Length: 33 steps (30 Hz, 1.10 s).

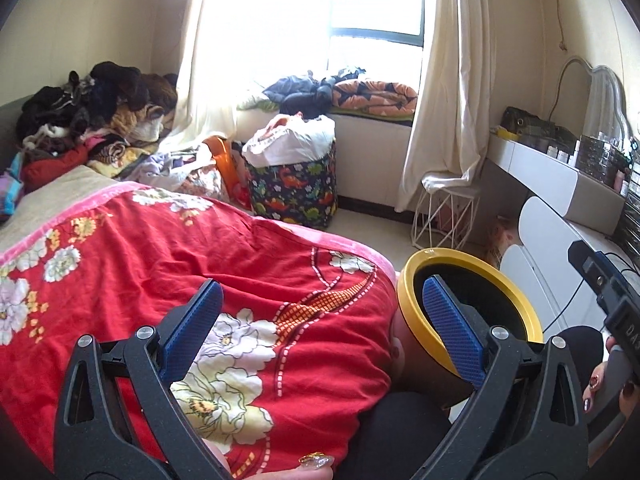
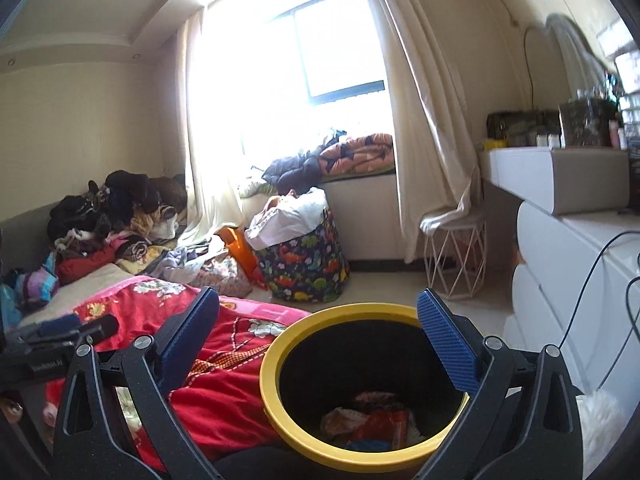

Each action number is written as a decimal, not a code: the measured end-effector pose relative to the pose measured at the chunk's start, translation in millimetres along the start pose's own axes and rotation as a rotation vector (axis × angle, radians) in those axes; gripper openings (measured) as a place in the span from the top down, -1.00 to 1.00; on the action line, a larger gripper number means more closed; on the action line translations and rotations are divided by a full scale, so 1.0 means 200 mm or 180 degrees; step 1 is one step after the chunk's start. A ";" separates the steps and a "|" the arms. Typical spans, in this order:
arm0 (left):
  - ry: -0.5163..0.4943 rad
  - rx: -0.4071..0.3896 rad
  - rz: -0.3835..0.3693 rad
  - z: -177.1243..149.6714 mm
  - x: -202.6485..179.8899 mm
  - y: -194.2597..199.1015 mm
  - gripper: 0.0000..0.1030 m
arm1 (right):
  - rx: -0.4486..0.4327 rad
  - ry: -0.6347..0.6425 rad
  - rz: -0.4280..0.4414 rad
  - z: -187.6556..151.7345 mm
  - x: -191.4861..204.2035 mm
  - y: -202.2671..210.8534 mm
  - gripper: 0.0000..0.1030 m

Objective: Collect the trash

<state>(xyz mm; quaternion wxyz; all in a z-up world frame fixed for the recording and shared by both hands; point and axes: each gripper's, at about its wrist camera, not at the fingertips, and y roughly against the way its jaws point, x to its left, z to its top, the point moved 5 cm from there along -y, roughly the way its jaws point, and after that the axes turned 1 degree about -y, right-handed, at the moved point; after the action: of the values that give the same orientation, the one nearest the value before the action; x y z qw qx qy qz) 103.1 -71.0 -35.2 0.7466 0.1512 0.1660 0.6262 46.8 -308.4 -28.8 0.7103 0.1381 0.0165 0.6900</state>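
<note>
A bin with a yellow rim and a black inside stands beside the bed, just below my right gripper. Crumpled orange, red and white wrappers lie at its bottom. The right gripper is open with nothing between its blue pads. My left gripper hovers over the red floral blanket, also open and holding nothing. Its right pad overlaps the mouth of the bin in the left wrist view. A hand with painted nails holds the other tool at the right edge.
A dinosaur-print fabric basket stuffed with bags stands on the floor by the window seat. A white wire stool and a white dresser with cables line the right side. Clothes are piled at the bed's far end.
</note>
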 end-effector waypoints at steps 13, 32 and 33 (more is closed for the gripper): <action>0.0006 -0.0052 0.0037 -0.01 0.01 0.02 -0.79 | 0.0044 0.0204 0.0048 -0.06 0.06 -0.01 -0.87; 0.0026 -0.0066 0.0076 0.01 0.02 0.03 -0.79 | 0.0039 0.0198 0.0021 -0.06 0.07 -0.01 -0.87; 0.0027 -0.0069 0.0074 0.01 0.02 0.03 -0.79 | 0.0040 0.0197 0.0018 -0.06 0.07 -0.01 -0.87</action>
<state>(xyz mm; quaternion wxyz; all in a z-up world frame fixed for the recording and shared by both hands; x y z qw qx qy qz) 98.5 -66.4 -31.0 0.7402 0.1423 0.1606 0.6373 47.9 -292.4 -38.0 0.7066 0.1212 0.0424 0.6958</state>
